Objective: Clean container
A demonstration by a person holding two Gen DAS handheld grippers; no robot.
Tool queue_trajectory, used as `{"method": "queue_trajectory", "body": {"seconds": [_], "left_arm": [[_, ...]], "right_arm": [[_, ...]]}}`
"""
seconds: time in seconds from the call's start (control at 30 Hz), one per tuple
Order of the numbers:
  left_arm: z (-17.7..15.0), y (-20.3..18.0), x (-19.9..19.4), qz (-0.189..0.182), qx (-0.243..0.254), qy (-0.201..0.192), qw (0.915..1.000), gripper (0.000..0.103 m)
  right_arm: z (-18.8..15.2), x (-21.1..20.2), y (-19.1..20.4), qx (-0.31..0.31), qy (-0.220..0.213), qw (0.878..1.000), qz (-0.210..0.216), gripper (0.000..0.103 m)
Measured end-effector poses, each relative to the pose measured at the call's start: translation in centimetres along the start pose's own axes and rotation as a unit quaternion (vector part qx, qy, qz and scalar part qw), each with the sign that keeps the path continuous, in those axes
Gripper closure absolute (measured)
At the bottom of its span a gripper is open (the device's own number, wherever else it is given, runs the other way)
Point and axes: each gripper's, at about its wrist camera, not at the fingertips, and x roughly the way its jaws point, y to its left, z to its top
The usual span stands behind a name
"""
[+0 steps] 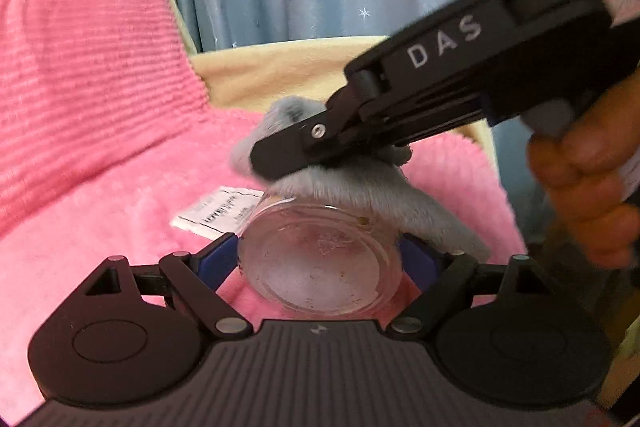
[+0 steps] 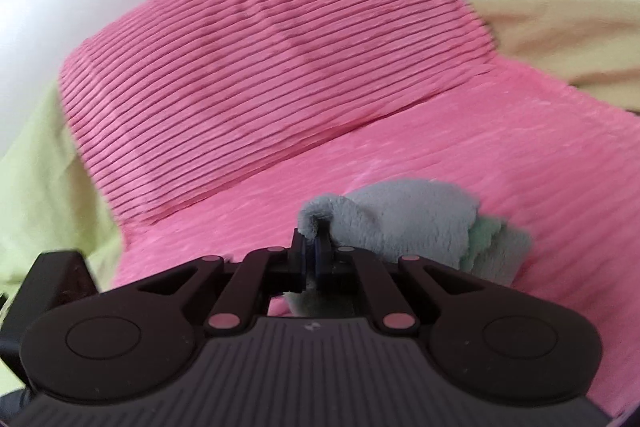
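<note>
In the left wrist view, a clear round container (image 1: 320, 263) is held between the blue pads of the left tongs (image 1: 318, 261), which are clamped on its sides. The container is seen at the middle, just above the tongs' black body, over a fluffy pink blanket (image 1: 100, 247). A grey cloth (image 1: 372, 195) is pressed on the container's rim at 12 o'clock. The cloth is gripped by the right tongs (image 1: 280, 155), which come in from 2 o'clock. A hand (image 1: 588, 187) is seen at 3 o'clock. A white paper label (image 1: 220, 213) lies at 10 o'clock from the container. A pink ribbed pillow (image 1: 88, 75) is at 10 o'clock.

In the right wrist view, the right tongs (image 2: 314, 251) are squeezed together on the grey cloth (image 2: 412, 223). The pink blanket (image 2: 500, 147) is under it. The pink ribbed pillow (image 2: 260, 59) is at 11 o'clock. The container is not seen here.
</note>
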Motion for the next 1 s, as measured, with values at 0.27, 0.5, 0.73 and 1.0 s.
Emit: {"method": "queue_trajectory", "body": {"seconds": [0.27,0.5,0.73,1.0], "left_arm": [[0.2,-0.3,0.4,-0.001,0.002,0.002,1.0,0.016],[-0.3,2.8,0.8,-0.063,-0.124,0.016,0.9902,0.015],[0.0,1.2,0.5,-0.027,-0.054,0.009,0.9981,0.016],[-0.3,-1.0,0.5,0.018,0.031,0.018,0.9992,0.016]], "right_arm": [[0.6,-0.9,-2.3,0.022,-0.037,0.997,-0.062,0.102],[0.6,-0.9,-2.5,0.024,-0.04,0.997,-0.068,0.102],[0.5,-1.1,-1.5,0.024,-0.029,0.998,-0.05,0.101],[-0.3,-0.2,0.0,-0.009,-0.002,1.0,0.002,0.102]]}}
